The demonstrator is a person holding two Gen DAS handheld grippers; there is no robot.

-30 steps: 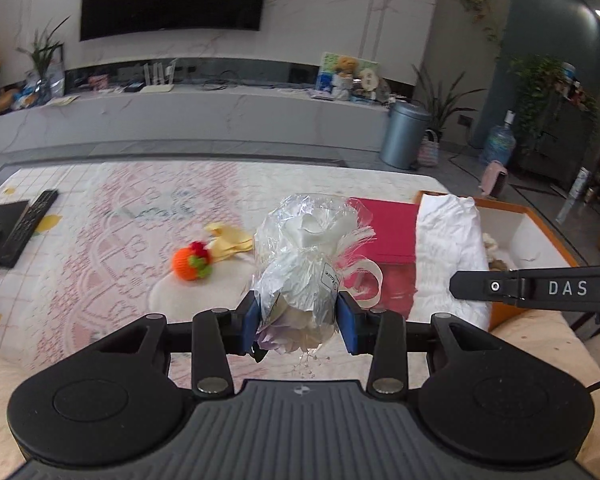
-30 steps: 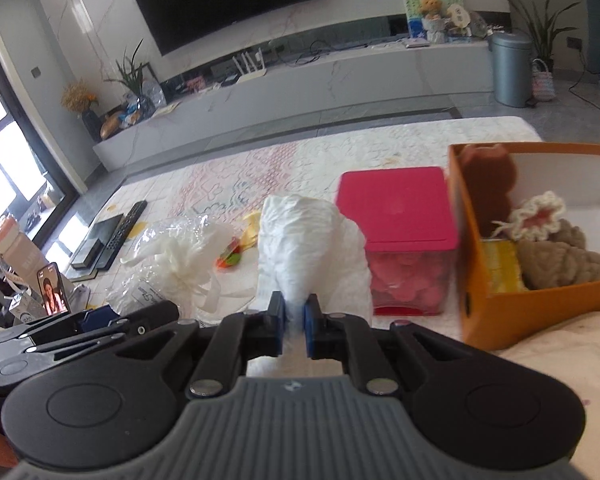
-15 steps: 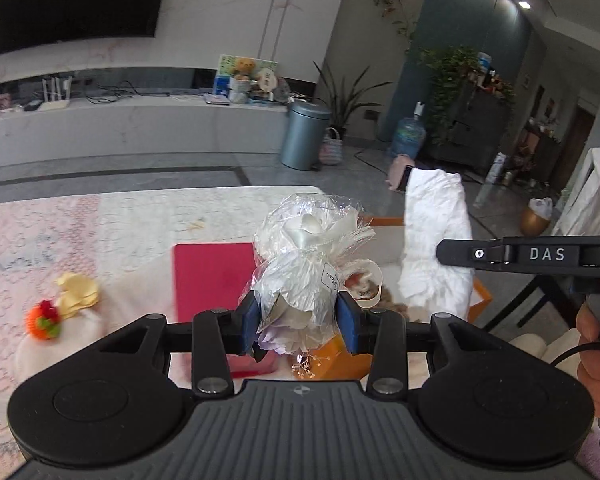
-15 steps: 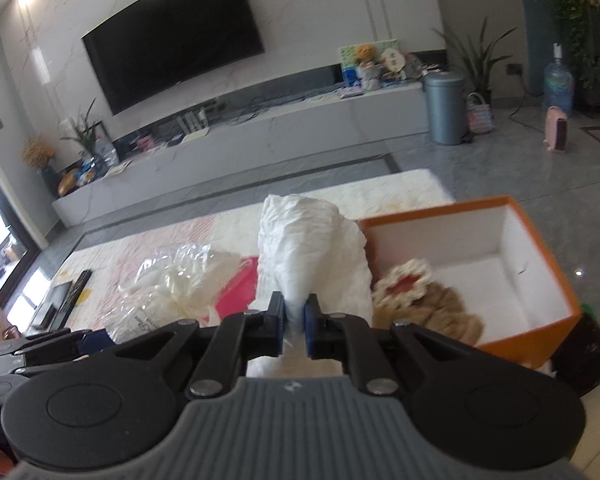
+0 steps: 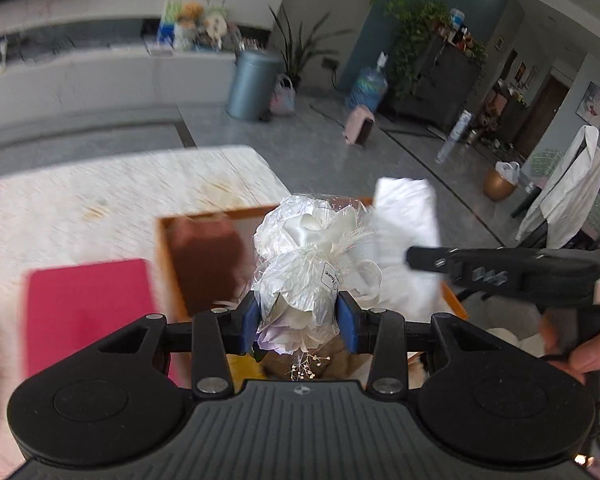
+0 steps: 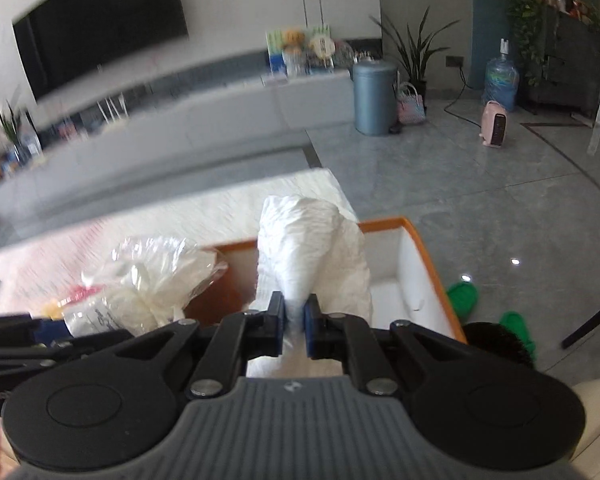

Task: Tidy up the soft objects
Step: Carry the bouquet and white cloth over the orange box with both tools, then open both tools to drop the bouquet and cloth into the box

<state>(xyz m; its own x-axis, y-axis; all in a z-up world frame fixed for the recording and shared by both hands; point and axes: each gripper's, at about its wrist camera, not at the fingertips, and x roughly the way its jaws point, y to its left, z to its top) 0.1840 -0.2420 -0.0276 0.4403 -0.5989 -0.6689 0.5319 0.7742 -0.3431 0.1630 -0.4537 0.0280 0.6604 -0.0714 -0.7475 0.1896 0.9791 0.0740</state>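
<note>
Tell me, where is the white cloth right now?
The white cloth is pinched in the right tongs, hanging over the orange box, right of the wrapped bouquet.

Over the open orange cardboard box [image 6: 428, 256]: cellophane-wrapped white flower bundle [image 5: 300, 272] on the left, crumpled white cloth [image 6: 312, 248] just beside it on the right. Left of the box, touching: flat pink plastic lid [image 5: 88, 312], on the pale patterned tablecloth [image 5: 100, 204].
</note>
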